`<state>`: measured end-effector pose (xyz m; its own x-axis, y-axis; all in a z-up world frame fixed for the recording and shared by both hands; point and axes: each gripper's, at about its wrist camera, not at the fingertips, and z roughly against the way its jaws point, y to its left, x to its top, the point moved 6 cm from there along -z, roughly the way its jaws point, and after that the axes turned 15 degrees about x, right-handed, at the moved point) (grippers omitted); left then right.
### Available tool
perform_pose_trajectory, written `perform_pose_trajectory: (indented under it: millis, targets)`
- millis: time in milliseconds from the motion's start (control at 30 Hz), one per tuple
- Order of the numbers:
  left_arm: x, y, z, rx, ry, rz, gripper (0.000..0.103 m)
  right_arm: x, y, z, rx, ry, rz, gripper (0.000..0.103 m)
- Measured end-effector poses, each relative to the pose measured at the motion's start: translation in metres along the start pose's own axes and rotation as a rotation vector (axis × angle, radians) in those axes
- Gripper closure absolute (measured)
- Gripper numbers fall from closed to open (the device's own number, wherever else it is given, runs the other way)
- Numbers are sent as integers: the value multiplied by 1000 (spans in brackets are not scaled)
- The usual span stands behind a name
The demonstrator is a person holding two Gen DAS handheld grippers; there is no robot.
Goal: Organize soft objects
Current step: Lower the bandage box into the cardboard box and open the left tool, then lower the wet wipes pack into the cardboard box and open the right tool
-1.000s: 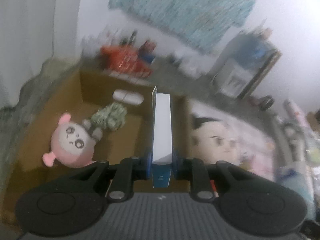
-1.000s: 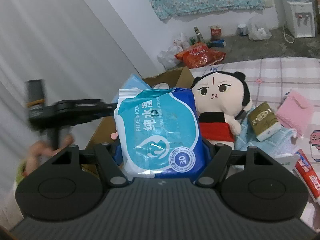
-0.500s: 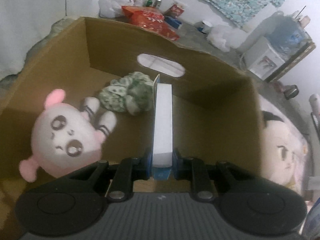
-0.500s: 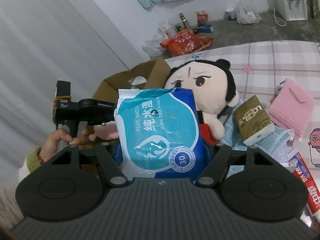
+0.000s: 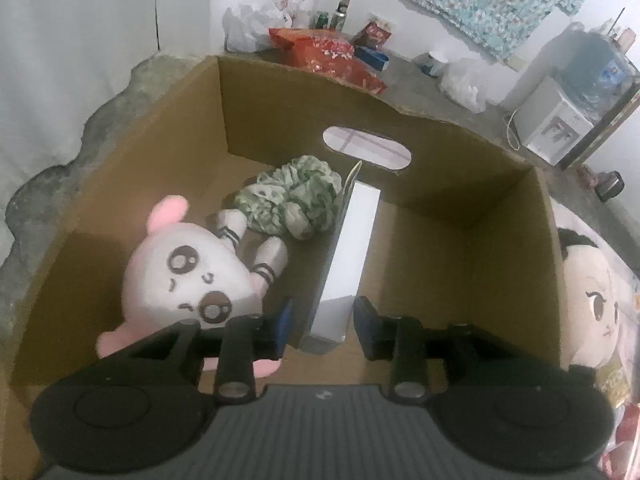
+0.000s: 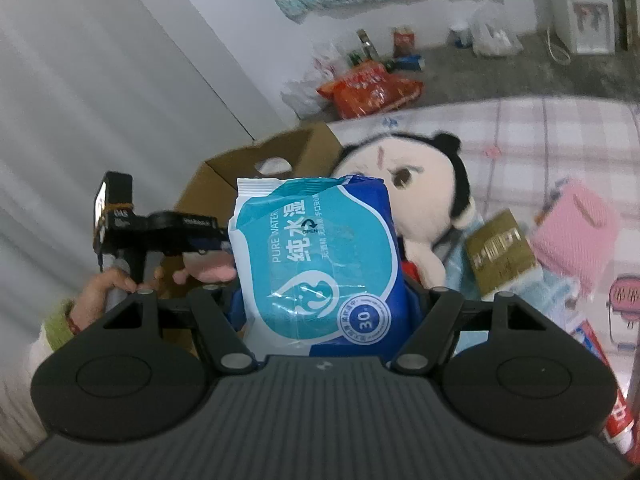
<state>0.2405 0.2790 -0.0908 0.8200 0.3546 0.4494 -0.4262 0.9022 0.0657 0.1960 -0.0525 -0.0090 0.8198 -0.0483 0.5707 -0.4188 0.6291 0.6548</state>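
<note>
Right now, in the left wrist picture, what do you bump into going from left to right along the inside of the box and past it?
Pink plush toy → green scrunchie → white box standing between the left gripper's open fingers → bare right part of the cardboard box → black-haired doll outside it.

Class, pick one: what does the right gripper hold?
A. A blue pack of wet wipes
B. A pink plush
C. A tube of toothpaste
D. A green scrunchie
A: the right gripper is closed on the blue wipes pack, which stands up between its fingers.
</note>
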Motion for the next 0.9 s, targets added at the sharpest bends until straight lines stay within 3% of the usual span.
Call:
perform_pose_trajectory:
  millis: [233,433,667,900]
  targets:
    - [4,13,16,8,-56,7,68,35,55,-13,27,-11,108,34]
    - [6,14,12,10,-49,8,70,75,104,-81,55,74,185,34]
    - [6,18,10,1,-46,14,70,94,103,-197,-112,247,214,34]
    - [5,22,1,8,-19,18,70,93,86,-253,-240,306,242,30]
